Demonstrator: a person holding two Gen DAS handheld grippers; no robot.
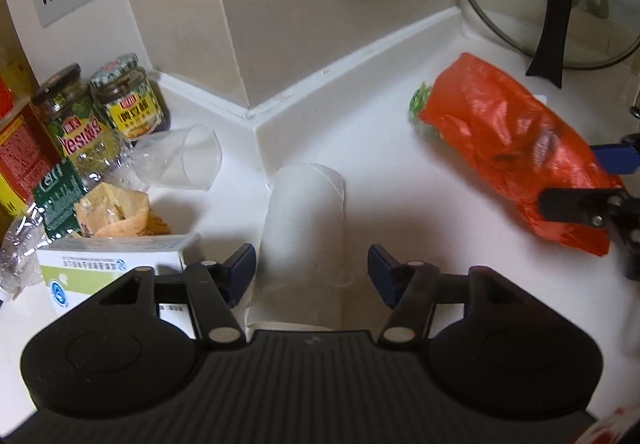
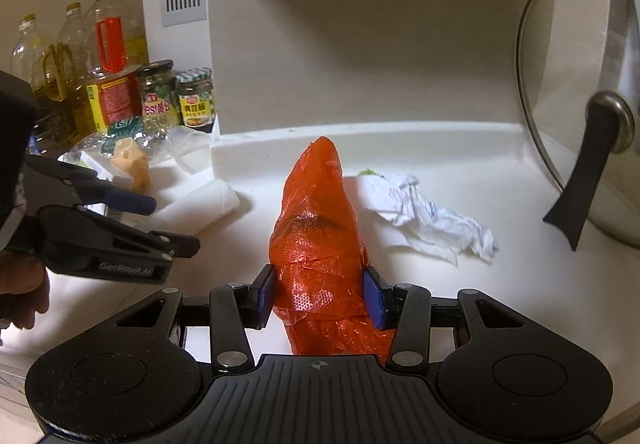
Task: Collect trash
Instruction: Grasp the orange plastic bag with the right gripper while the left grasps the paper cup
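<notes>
- The white bench (image 1: 400, 172) has lots of trash on it, so I think the job is just starting.
- The orange bag (image 2: 320, 228) is squeezed in the right claw (image 2: 320, 294), pointing to 12 o'clock.
- The paper roll (image 1: 304, 236) lies inside the left claw (image 1: 311, 270), which is spread wide, not gripping.
- A crumpled tissue (image 2: 428, 216) waits at 2 o'clock of the right claw.

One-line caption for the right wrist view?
Right gripper fingers pinch an orange plastic bag on the white counter.
</notes>
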